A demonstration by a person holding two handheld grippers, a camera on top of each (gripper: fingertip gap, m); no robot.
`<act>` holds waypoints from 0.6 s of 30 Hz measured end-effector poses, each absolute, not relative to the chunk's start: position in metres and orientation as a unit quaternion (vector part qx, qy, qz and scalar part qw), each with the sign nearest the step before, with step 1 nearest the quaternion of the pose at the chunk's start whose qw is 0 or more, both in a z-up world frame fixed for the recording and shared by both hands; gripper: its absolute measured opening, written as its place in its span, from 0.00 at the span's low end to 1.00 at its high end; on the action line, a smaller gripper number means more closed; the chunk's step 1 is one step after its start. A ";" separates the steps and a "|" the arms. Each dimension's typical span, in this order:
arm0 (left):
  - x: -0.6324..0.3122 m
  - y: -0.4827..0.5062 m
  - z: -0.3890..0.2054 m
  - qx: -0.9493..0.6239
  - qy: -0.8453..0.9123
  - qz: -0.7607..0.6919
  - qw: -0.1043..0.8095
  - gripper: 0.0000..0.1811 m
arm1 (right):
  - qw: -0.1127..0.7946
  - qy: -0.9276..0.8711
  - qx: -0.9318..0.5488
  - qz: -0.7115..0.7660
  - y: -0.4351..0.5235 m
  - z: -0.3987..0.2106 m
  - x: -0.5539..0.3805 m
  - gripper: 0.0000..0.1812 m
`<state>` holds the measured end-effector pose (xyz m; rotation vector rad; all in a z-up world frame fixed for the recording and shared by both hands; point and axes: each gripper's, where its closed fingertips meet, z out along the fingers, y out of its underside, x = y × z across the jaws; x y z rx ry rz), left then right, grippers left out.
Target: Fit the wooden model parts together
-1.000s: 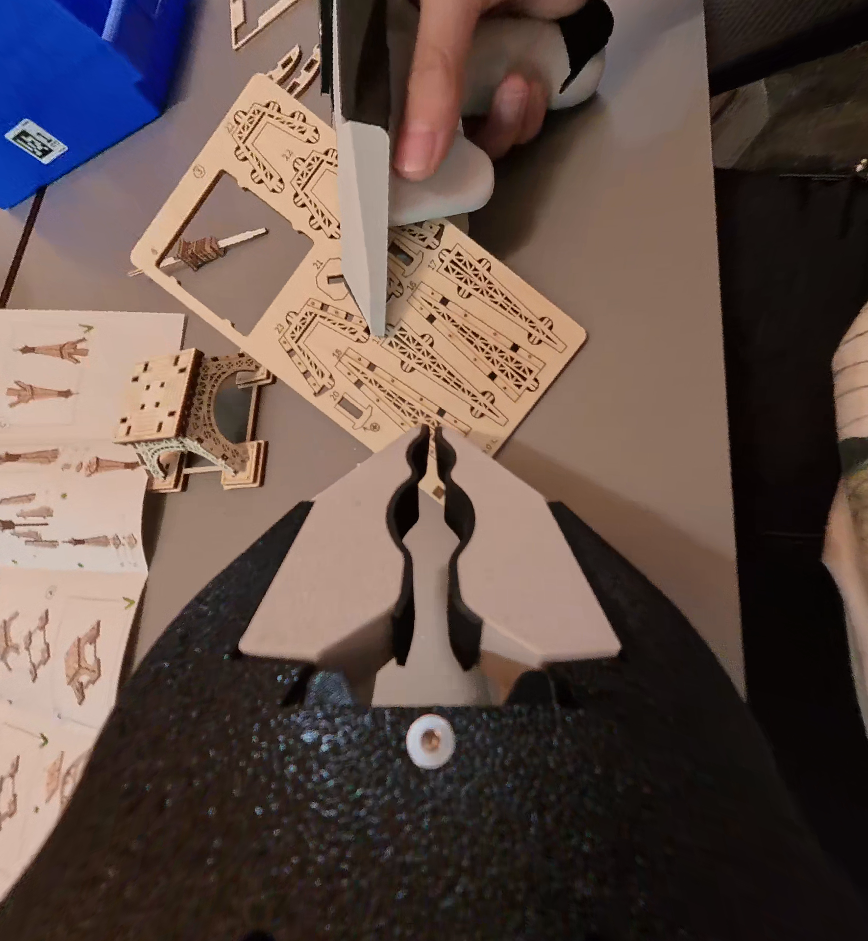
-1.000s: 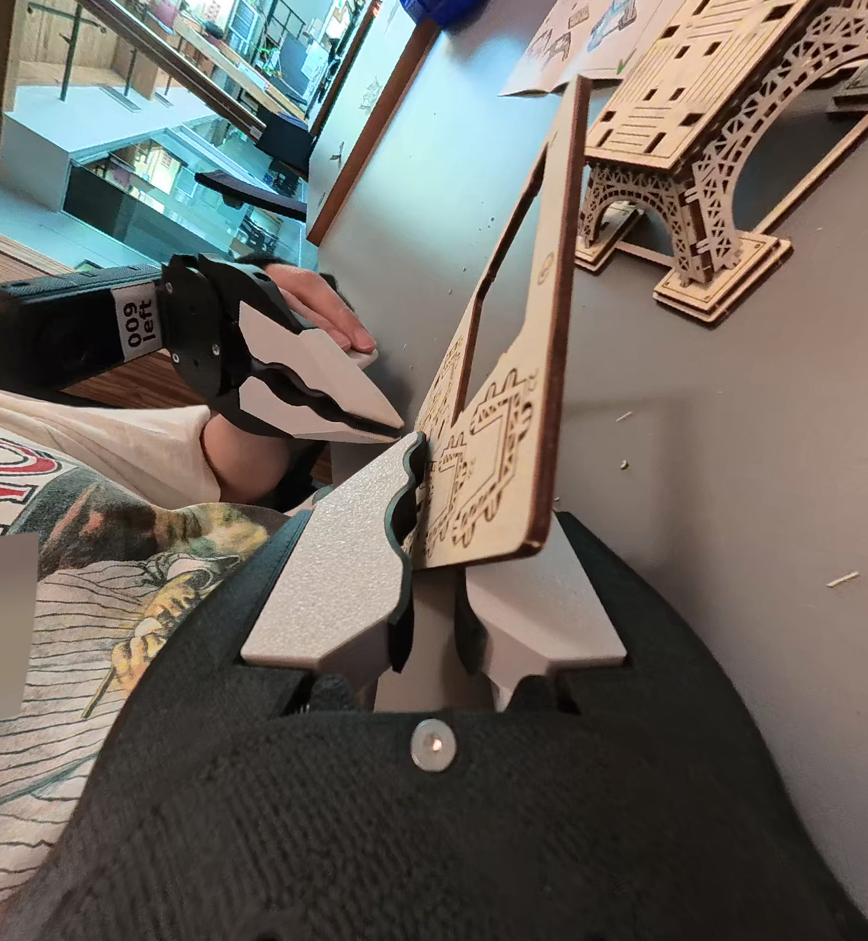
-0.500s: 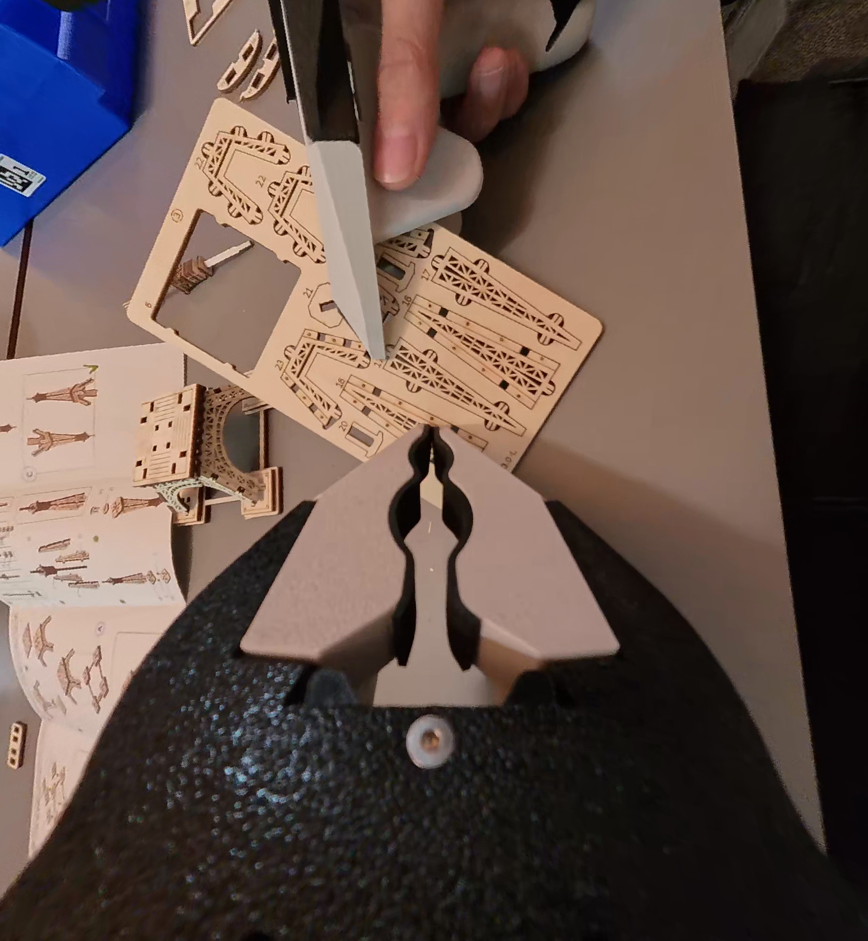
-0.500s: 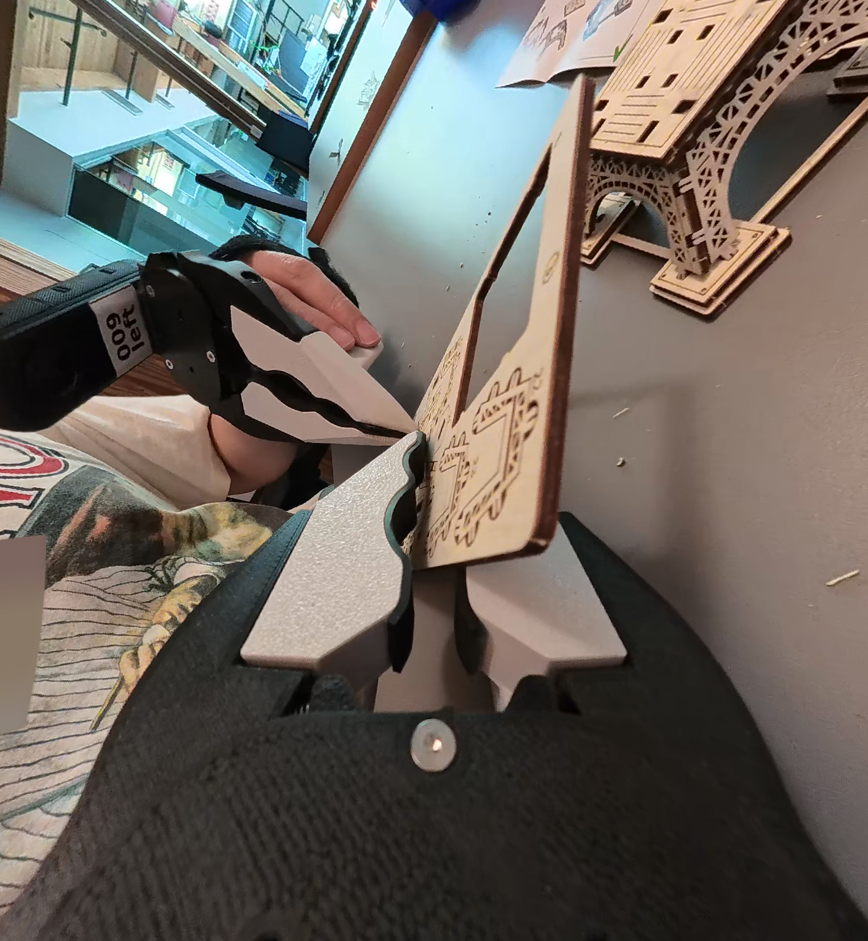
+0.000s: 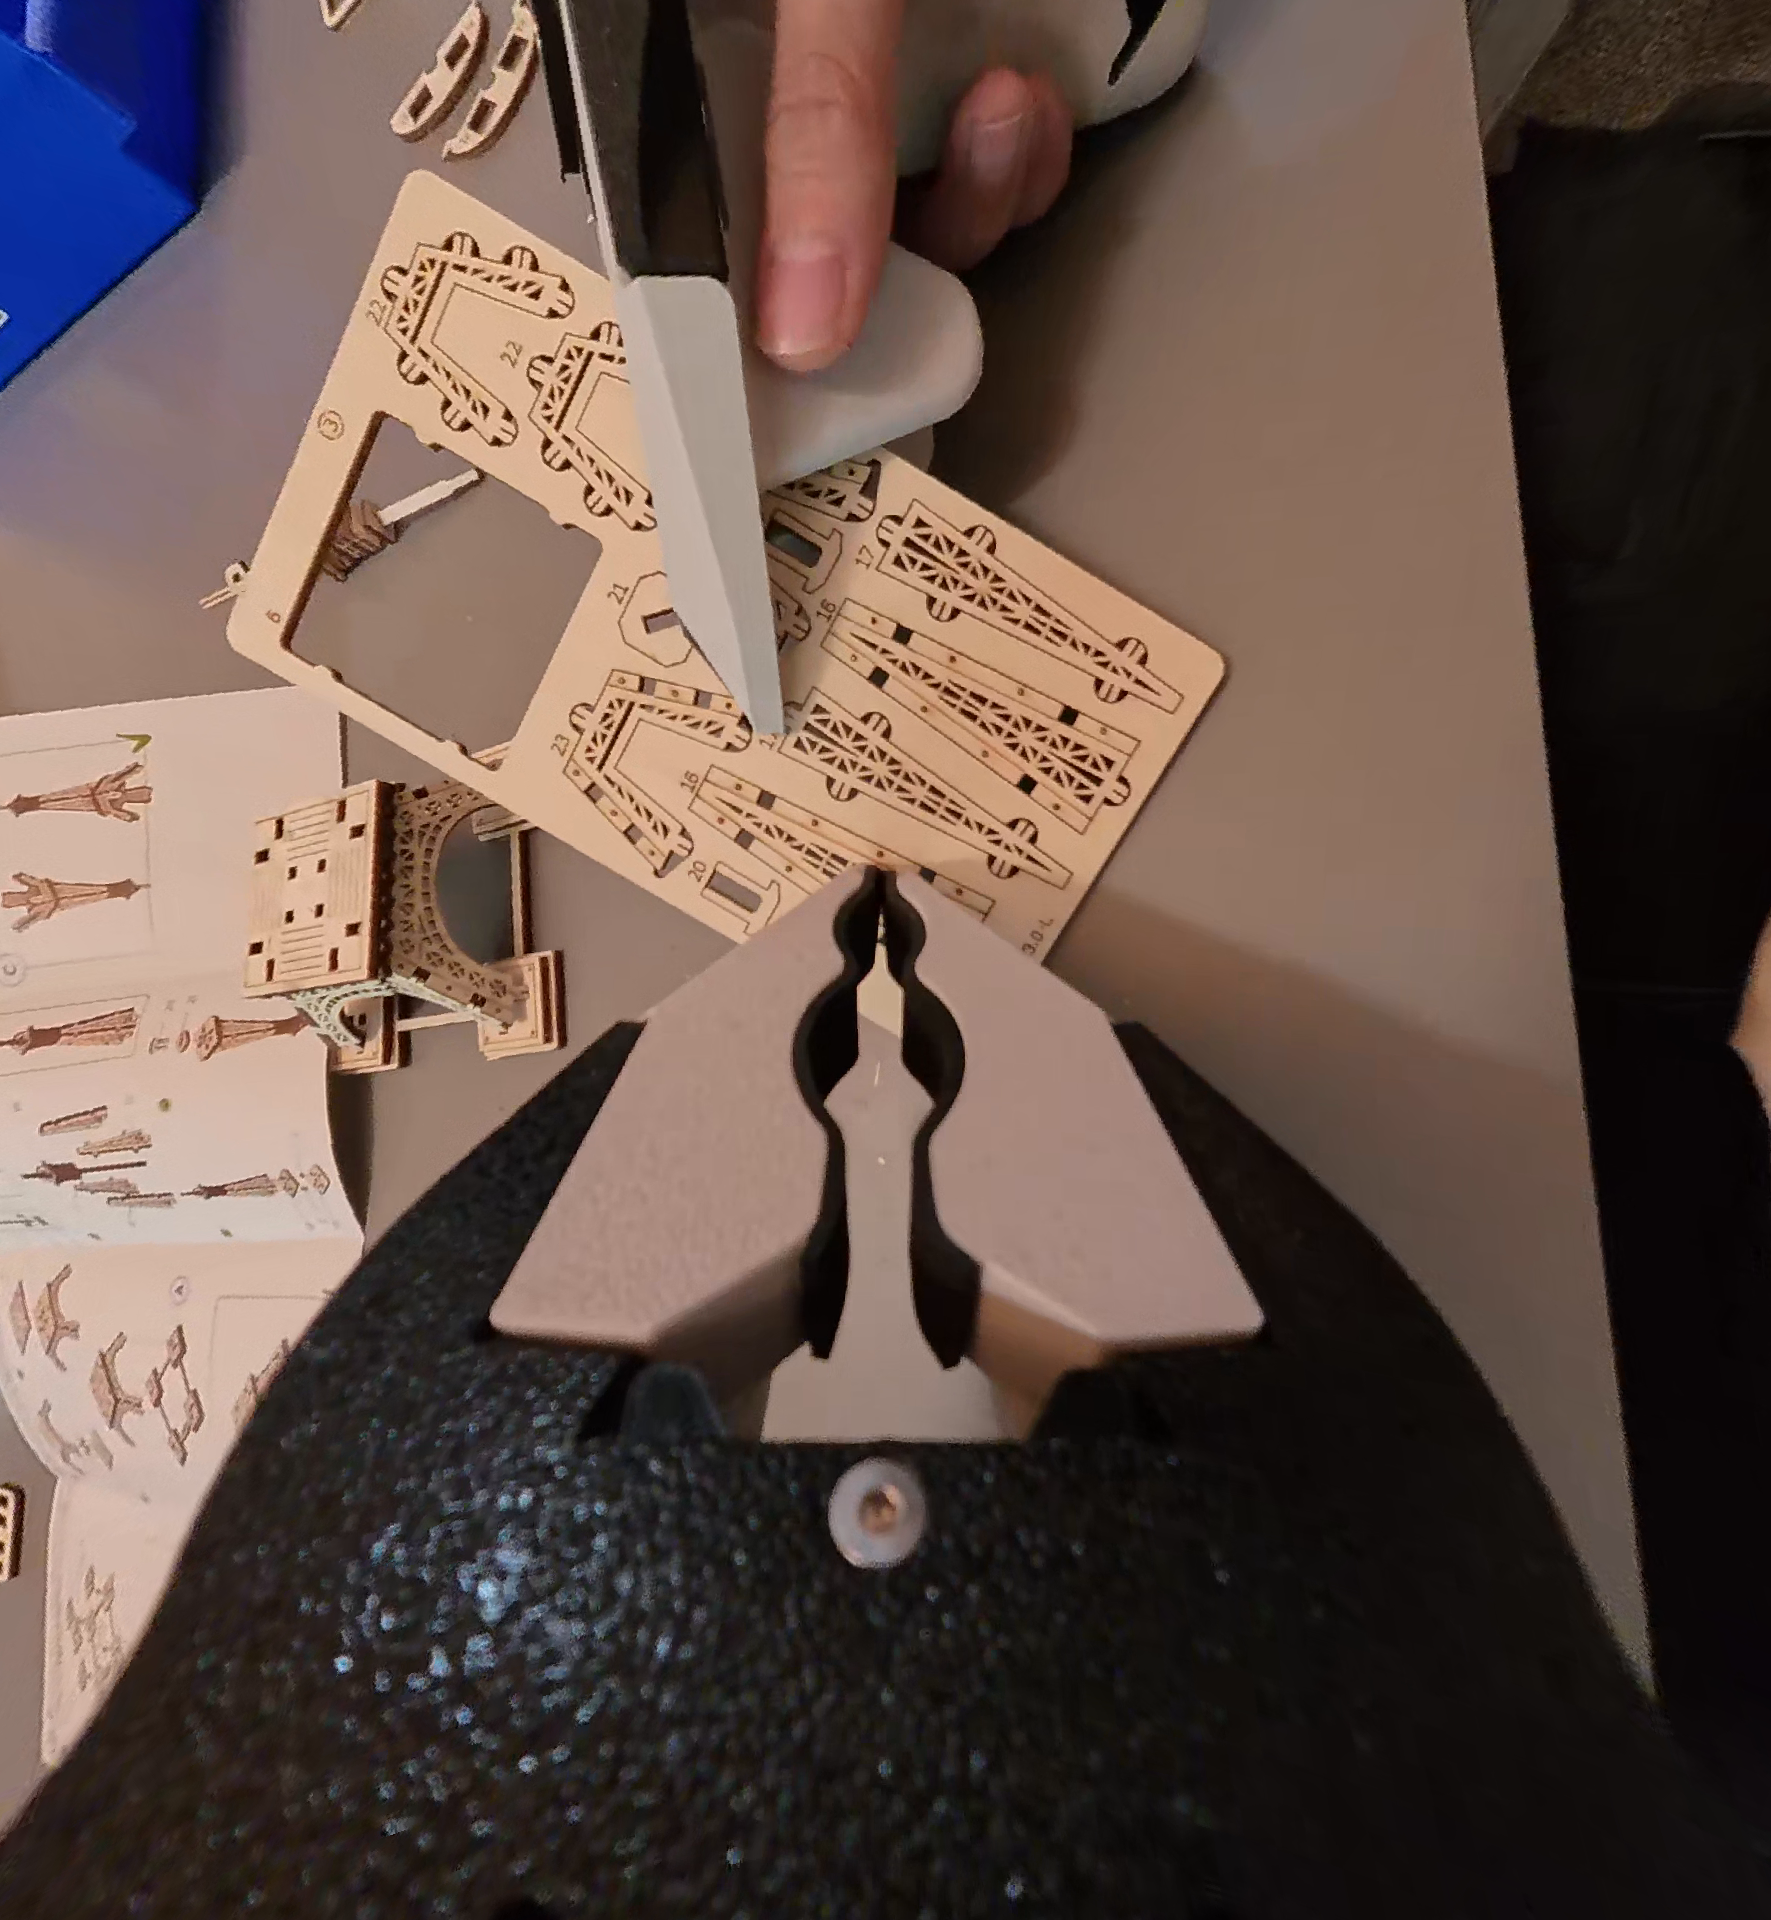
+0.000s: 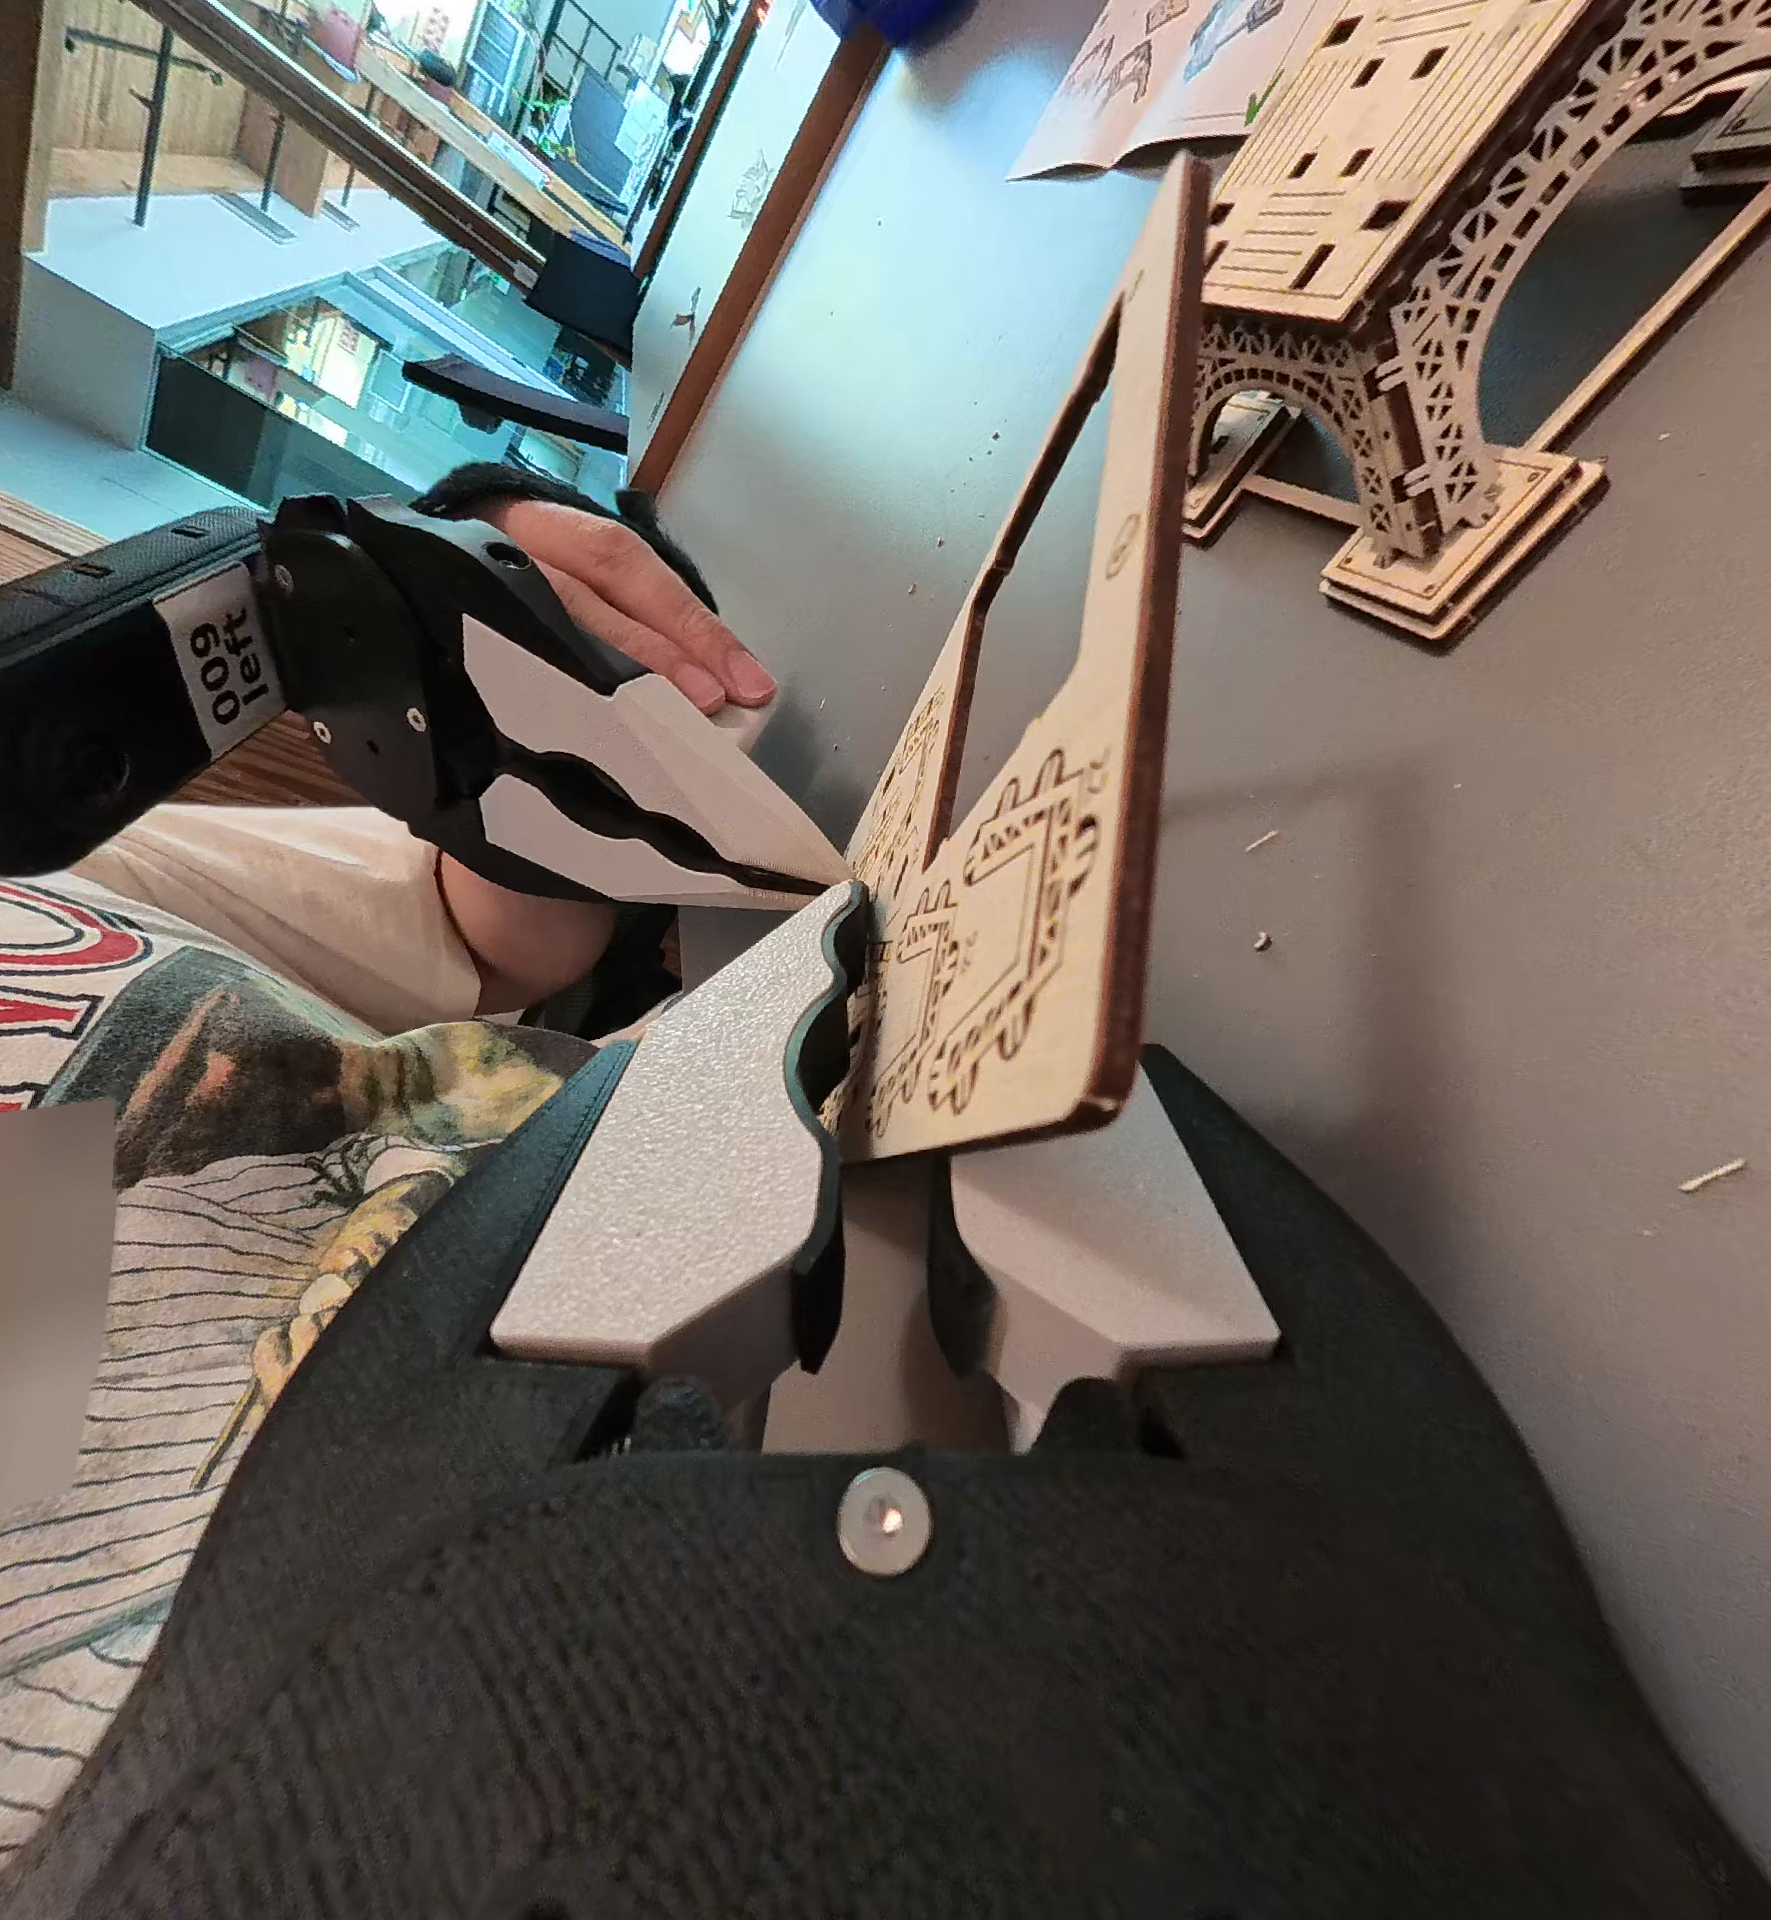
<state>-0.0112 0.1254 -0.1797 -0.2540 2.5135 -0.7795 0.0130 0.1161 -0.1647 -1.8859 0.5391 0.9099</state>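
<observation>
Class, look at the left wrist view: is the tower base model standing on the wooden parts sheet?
No: the tower base stands on the table beside the sheet.

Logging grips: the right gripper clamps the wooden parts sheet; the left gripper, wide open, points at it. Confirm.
No: the left gripper is shut, tips together at the wooden parts sheet, per the left wrist view. The right gripper clamps it.

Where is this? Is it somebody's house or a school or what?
Probably a hobby or work table in an office-like building, not a house. A grey table holds a wooden parts sheet, a half-built tower model and an instruction sheet; beyond it are long desks and railings.
</observation>
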 end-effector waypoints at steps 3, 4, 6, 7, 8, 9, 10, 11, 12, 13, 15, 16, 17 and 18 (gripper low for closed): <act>-0.011 0.125 -0.179 -0.099 0.915 -0.297 0.254 0.00 | 0.471 0.219 -0.769 0.372 0.116 -0.164 0.013 0.02; -0.011 0.125 -0.179 -0.102 0.914 -0.302 0.253 0.00 | 0.471 0.219 -0.769 0.373 0.116 -0.164 0.013 0.02; -0.012 0.125 -0.179 -0.108 0.911 -0.311 0.249 0.01 | 0.471 0.220 -0.768 0.375 0.116 -0.164 0.013 0.02; -0.012 0.125 -0.178 -0.114 0.909 -0.318 0.243 0.01 | 0.472 0.219 -0.767 0.377 0.116 -0.164 0.012 0.02; -0.010 0.126 -0.177 -0.130 0.905 -0.327 0.240 0.02 | 0.472 0.217 -0.765 0.380 0.116 -0.163 0.012 0.02; -0.005 0.129 -0.173 -0.154 0.896 -0.339 0.240 0.05 | 0.473 0.214 -0.764 0.383 0.115 -0.162 0.011 0.01; -0.002 0.132 -0.169 -0.178 0.887 -0.355 0.236 0.06 | 0.475 0.211 -0.762 0.386 0.115 -0.161 0.010 0.01; 0.000 0.133 -0.166 -0.197 0.878 -0.372 0.226 0.07 | 0.478 0.208 -0.760 0.388 0.115 -0.159 0.010 0.01; 0.000 0.134 -0.162 -0.211 0.871 -0.390 0.212 0.08 | 0.481 0.207 -0.758 0.389 0.115 -0.158 0.010 0.01; 0.000 0.135 -0.158 -0.221 0.864 -0.405 0.200 0.08 | 0.484 0.206 -0.756 0.391 0.114 -0.157 0.010 0.01; -0.001 0.137 -0.153 -0.225 0.857 -0.422 0.193 0.07 | 0.488 0.205 -0.752 0.393 0.114 -0.155 0.010 0.01; -0.003 0.136 -0.151 -0.213 0.859 -0.423 0.196 0.05 | 0.488 0.204 -0.752 0.393 0.114 -0.155 0.010 0.01; -0.007 0.134 -0.151 -0.189 0.864 -0.422 0.201 0.01 | 0.487 0.205 -0.753 0.392 0.114 -0.155 0.010 0.01; -0.010 0.131 -0.151 -0.164 0.870 -0.416 0.209 0.00 | 0.484 0.207 -0.755 0.390 0.114 -0.157 0.010 0.01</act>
